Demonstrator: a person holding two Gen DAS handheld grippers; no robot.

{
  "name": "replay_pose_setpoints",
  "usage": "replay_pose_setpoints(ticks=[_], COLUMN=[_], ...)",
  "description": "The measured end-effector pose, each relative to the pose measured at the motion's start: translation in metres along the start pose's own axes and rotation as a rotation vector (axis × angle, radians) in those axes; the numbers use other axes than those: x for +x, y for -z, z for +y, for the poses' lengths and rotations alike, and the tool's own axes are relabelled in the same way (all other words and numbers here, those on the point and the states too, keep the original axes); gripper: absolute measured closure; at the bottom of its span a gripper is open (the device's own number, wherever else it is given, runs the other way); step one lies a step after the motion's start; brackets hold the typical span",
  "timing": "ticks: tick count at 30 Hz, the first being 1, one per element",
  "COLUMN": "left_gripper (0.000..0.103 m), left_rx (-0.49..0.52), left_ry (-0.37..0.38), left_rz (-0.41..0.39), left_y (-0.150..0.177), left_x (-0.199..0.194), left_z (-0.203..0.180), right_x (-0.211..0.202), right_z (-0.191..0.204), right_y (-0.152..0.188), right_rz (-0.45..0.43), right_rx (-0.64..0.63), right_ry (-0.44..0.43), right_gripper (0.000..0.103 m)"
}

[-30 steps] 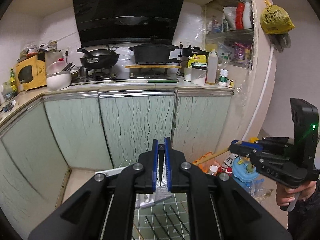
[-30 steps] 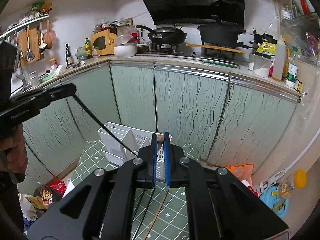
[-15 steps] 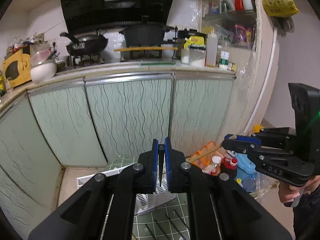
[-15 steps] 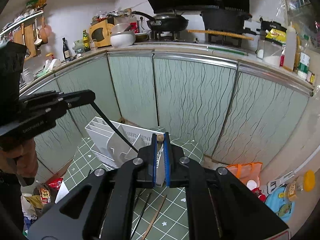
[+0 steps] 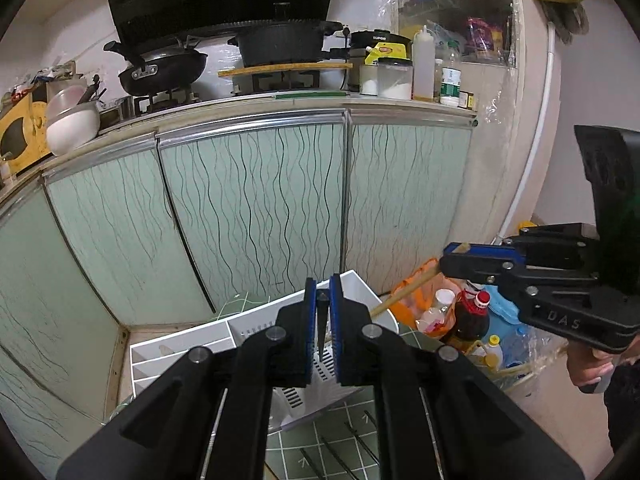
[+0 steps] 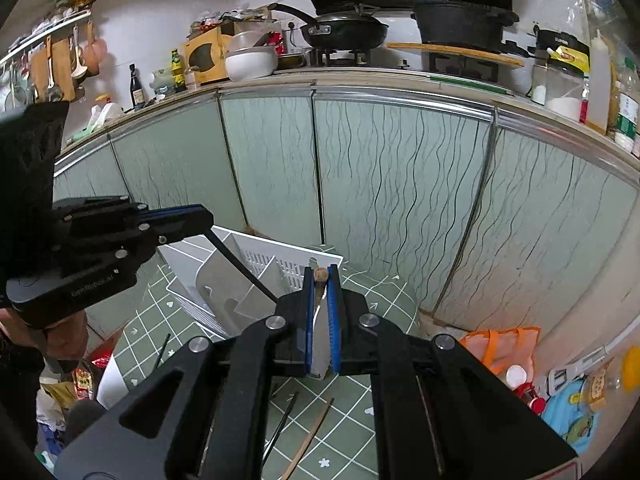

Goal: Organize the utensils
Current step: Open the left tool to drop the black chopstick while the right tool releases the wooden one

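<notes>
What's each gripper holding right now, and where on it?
Left gripper is shut on a black chopstick, near one end. Right gripper is shut on a wooden chopstick, also near its end. Both sticks hang toward the white organizer.

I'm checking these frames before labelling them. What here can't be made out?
- Left wrist view: the black chopstick below the left gripper, hidden by its fingers.
- Right wrist view: the wooden chopstick past its tip, hidden by the right gripper.
- The white organizer: its compartment floors, blocked by its walls.
</notes>
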State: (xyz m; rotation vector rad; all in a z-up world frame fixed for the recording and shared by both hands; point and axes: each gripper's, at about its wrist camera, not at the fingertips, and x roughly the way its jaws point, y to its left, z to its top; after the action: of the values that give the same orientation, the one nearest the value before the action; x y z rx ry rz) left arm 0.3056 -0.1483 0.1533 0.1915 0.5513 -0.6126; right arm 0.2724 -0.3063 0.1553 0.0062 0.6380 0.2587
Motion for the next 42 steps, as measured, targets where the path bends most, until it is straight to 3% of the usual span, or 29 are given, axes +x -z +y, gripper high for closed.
replay_pose_setpoints(ticks=[8,9,10,12,13,17,22,24,32,42], left_gripper=[0.094,0.088,0.080,0.014,0.011,0.012,0.004,0.004,0.004,0.004], left_rx=[-0.019,-0.020,-0.021,-0.022,-0.022,-0.029,-0.026,-0.031,-0.038,-0.069], left_ry=[0.002,0.003,0.002,-0.019,-0.034,-0.041,-0.048,-0.043,-0.102,-0.146], left_rz=[0.016,0.014,0.011,-0.012,-0.040,-0.071,-0.066,-0.081,-0.075,-0.064], left_y=[0.001,0.001,0.001,0.000,0.001,0.001,0.005,0.009,0.034,0.083], left_x=[0.001,0.000,-0.002,-0.006,-0.011,-0.026,-0.043,-0.052,-0.081,-0.103], left_z=[0.006,0.006,0.006,0.006,0.006,0.009,0.013,0.014,0.012,0.008], right_x=[0.006,0.005,0.004,-0.001,-0.004,-0.017,-0.037,-0.044,-0.062,-0.067], right_z=[0.000,0.000,0.000,0.000,0.000,-0.001,0.000,0.001,0.018,0.025], right_y=[0.003,0.003,0.004,0.004,0.004,0.006,0.011,0.014,0.032,0.081], right_rz=[0.013,0.012,0.012,-0.004,-0.011,-0.031,-0.068,-0.080,-0.054,-0.002], right_rx=[0.008,0.008,0.009,0.011,0.012,0.013,0.011,0.000,-0.039,0.000], right_ry=[-0.013,-0.019,-0.019,-0.021,-0.020,-0.025,-0.033,-0.035,-0.001,0.005], right_gripper=[0.097,0.096,0.090,0.076,0.065,0.051,0.013,0.008,0.008,0.008])
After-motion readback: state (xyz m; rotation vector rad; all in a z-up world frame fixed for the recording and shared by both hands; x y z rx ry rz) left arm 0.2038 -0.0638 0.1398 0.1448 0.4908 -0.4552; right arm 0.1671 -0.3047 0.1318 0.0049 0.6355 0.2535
